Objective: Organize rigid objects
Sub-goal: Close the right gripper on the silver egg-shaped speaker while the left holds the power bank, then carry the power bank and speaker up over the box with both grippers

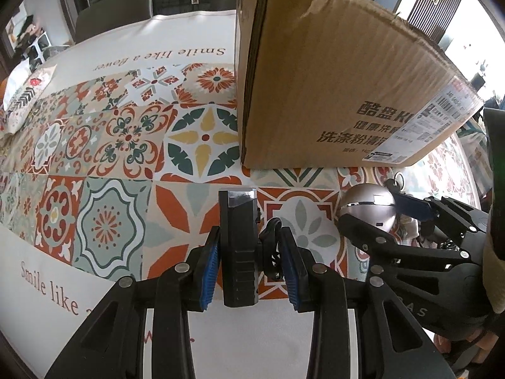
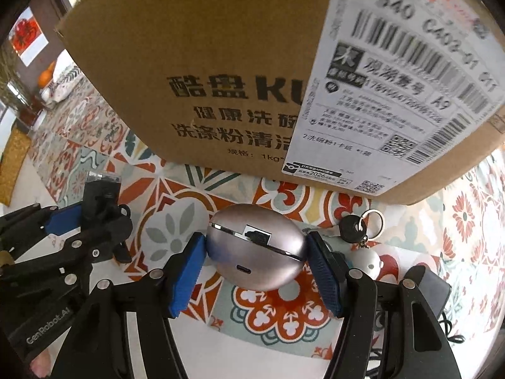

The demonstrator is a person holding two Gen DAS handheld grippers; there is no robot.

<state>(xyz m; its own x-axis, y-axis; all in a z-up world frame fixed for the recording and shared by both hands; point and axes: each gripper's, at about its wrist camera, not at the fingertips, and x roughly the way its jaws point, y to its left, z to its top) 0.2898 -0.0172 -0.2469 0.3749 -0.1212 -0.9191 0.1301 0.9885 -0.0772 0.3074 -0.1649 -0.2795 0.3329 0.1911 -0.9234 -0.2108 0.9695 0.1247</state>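
A black box-shaped device with a strap loop stands between the blue pads of my left gripper, which is shut on it above the patterned tablecloth; it also shows in the right wrist view. My right gripper is shut on a silver egg-shaped case, also seen in the left wrist view. A large cardboard box stands just beyond both grippers and fills the right wrist view.
A black key with a ring and a white ball charm lies right of the silver case. A dark flat object with a cable lies at the right. A patterned bag sits at the table's far left.
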